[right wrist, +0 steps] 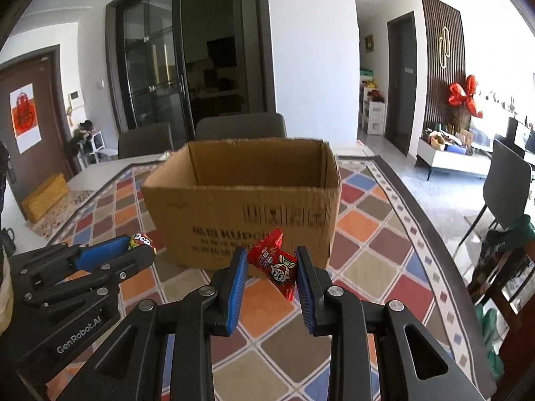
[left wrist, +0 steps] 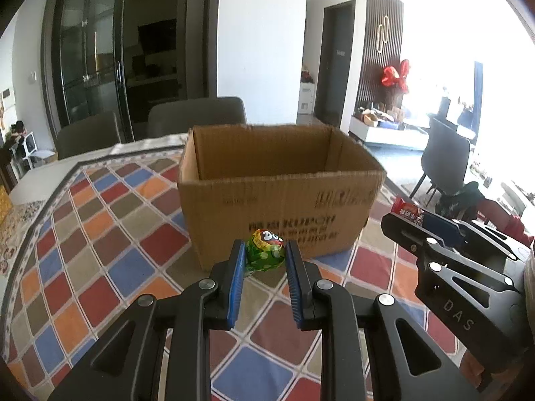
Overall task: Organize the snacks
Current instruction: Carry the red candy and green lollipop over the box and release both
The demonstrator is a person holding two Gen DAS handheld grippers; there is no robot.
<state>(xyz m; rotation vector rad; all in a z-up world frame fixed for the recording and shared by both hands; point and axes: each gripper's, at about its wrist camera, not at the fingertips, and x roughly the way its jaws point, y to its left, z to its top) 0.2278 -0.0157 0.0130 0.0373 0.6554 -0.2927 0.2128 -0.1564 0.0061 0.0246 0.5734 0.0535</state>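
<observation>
2 grippers are in front of you over the table with its checked cloth, and the open cardboard box stands on it just beyond both. Your left gripper is closed on a round green sweet, held clear of the cloth in front of the box's near wall. Your right gripper is clamped on 1 red sweet packet, also before that wall.

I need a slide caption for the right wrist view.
Right tongs grip a red snack packet before the open cardboard box.
</observation>
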